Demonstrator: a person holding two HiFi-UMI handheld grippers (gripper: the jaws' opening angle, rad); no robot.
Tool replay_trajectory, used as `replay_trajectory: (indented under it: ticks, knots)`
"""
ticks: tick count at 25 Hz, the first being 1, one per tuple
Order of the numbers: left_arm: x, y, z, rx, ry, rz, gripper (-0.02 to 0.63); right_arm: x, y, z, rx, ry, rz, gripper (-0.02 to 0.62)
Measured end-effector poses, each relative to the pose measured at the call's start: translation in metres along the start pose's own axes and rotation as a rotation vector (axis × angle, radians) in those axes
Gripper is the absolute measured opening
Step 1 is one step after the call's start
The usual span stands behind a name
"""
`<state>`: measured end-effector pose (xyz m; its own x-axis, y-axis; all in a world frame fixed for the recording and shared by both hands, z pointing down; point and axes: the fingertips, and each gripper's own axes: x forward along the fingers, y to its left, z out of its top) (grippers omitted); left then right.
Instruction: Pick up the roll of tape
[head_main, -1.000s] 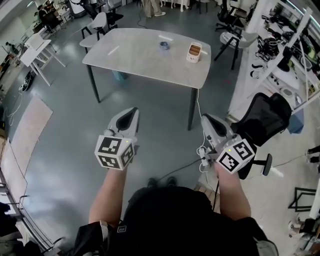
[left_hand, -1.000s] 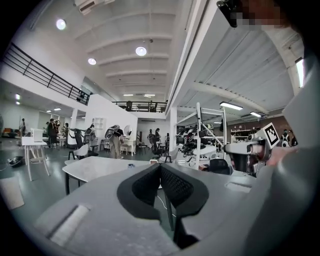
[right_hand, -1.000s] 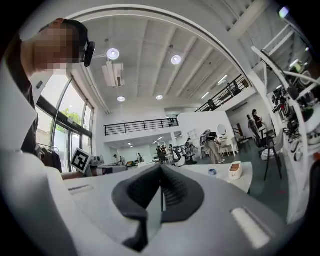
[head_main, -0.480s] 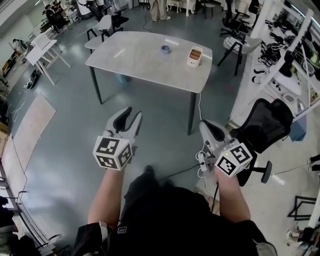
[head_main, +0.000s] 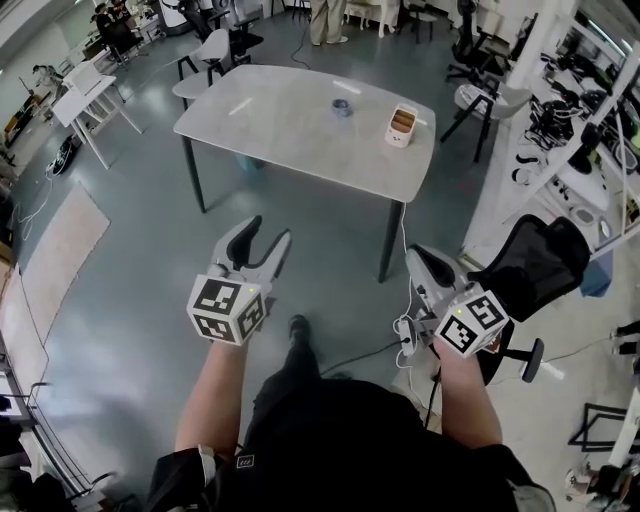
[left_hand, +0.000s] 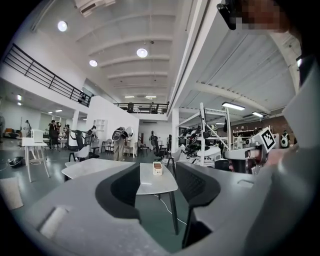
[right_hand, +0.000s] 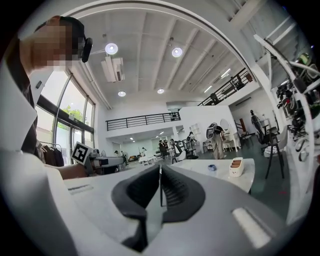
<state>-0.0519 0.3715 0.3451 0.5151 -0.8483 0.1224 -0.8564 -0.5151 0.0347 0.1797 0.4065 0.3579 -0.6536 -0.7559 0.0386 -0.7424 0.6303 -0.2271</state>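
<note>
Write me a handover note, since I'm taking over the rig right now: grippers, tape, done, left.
Left gripper: open, jaws have just been opening, nothing between them.
Right gripper: shut, empty.
Roll of tape: on the grey table, beside a white slotted holder, well ahead of both grippers.
Done: nothing picked up.
Left: walk up to the table, grasp the tape, lift it.

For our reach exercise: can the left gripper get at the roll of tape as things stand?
Probably not yet. The left gripper, jaws just opened and empty, hangs well short of the table where the roll of tape lies. Nothing blocks the way.
</note>
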Motion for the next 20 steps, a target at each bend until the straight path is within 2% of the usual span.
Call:
replay_trajectory:
  ticks: [12, 20]
  knots:
    - [0.095, 0.181, -0.002, -0.053, -0.010, -0.008, 0.221, 0.210, -0.021, -0.005, 0.000, 0.101, 0.042, 0.015]
    - [0.131, 0.261, -0.004, -0.075, -0.002, -0.034, 0.221, 0.301, -0.023, -0.004, -0.013, 0.147, 0.027, 0.016]
